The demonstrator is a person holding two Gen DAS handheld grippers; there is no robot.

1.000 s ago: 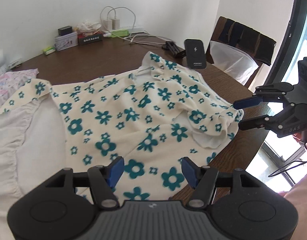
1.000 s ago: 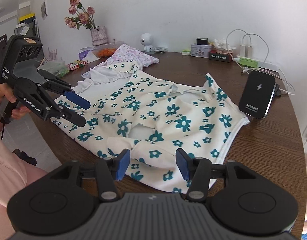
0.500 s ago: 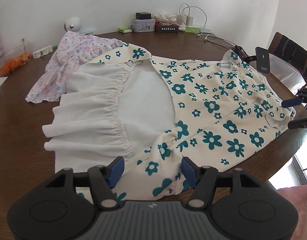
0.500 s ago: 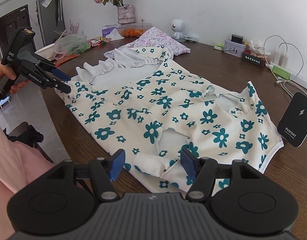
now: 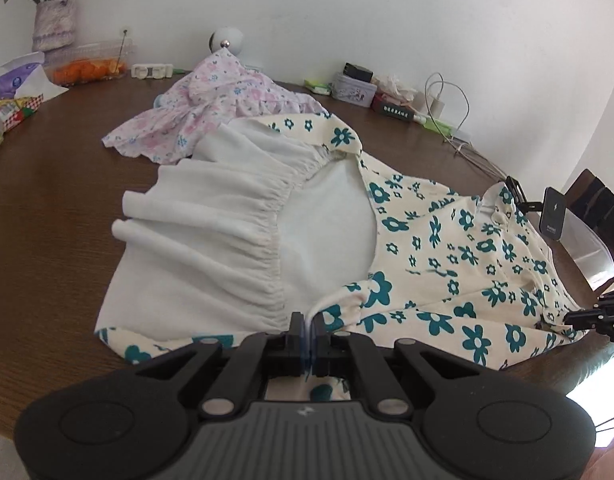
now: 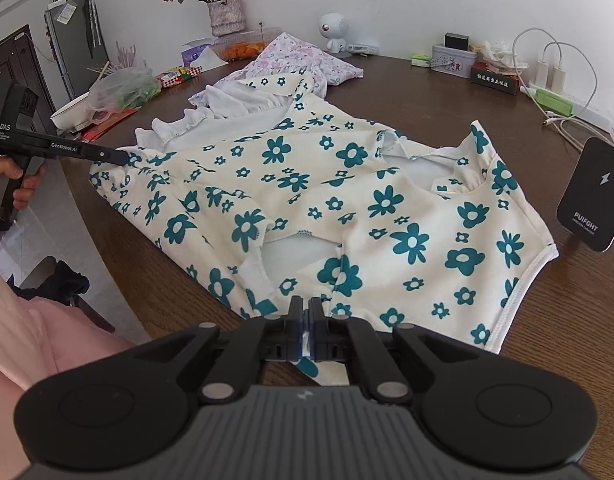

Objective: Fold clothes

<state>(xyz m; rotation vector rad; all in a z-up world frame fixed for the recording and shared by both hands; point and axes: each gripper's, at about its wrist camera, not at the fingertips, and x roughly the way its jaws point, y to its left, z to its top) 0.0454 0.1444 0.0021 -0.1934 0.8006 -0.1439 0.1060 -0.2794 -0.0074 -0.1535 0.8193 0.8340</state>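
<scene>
A cream dress with teal flowers (image 6: 347,184) lies spread on the brown table (image 6: 447,92), its white lining (image 5: 227,232) turned up at the skirt end. My left gripper (image 5: 307,334) is closing, its pads pressed together on the skirt's near edge where lining meets print. It also shows in the right wrist view as a black gripper (image 6: 125,157) pinching that end, held by a hand (image 6: 11,184). My right gripper (image 6: 305,320) is closing too, pinched on the dress's near edge by the sleeve. In the left wrist view this right gripper (image 5: 575,317) sits at the far right.
A pink floral garment (image 5: 211,104) lies behind the dress. A black wireless charger (image 6: 591,196) stands to the right, with plugs and cables (image 6: 555,76), a tin (image 6: 453,60) and a vase (image 6: 225,16) along the wall. A chair (image 5: 599,208) is beyond the table's rim.
Both grippers stood open over the dress and are now shut on its near edge. The left one has travelled along that edge to the skirt end; the right barely moved.
</scene>
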